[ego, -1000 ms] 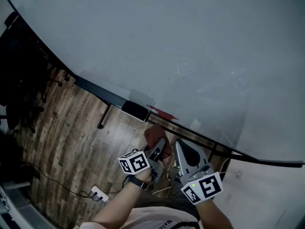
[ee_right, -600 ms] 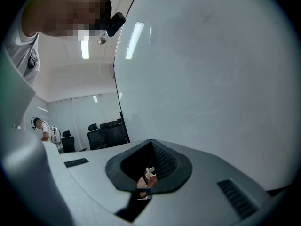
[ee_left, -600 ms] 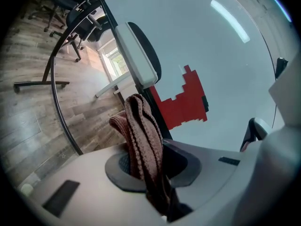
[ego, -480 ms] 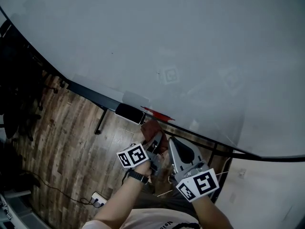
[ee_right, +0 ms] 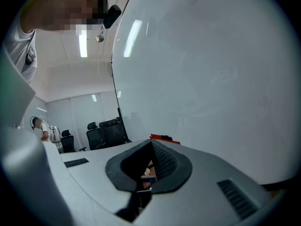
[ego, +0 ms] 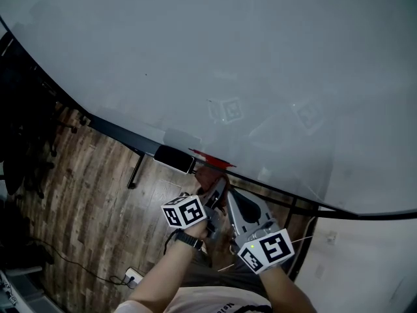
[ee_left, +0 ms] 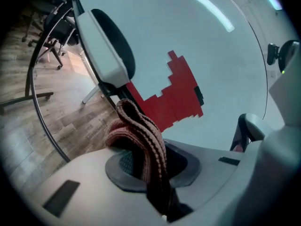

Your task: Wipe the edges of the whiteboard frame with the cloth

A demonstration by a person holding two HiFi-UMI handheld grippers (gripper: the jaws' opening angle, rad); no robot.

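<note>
The whiteboard point(ego: 260, 64) fills the head view, and its dark lower frame point(ego: 117, 128) runs down to the right. My left gripper point(ego: 220, 186) is shut on a reddish-brown cloth point(ego: 207, 176), which is just below the frame, beside a red piece point(ego: 212, 160). In the left gripper view the folded cloth point(ee_left: 141, 135) stands up between the jaws, with the red piece point(ee_left: 176, 98) and a black-and-white eraser point(ee_left: 110, 46) beyond it. My right gripper point(ego: 231, 195) is shut and holds nothing, close beside the left one. Its tips point(ee_right: 151, 147) point at the board.
A black eraser point(ego: 174, 158) sits on the frame, left of the cloth. A stand leg point(ego: 137, 167) drops to the wooden floor below. Dark office chairs point(ego: 19, 129) stand at the left, and a power strip point(ego: 133, 276) lies on the floor.
Both grippers have moved up towards the board's lower frame. The cloth now sits just under the red piece.
</note>
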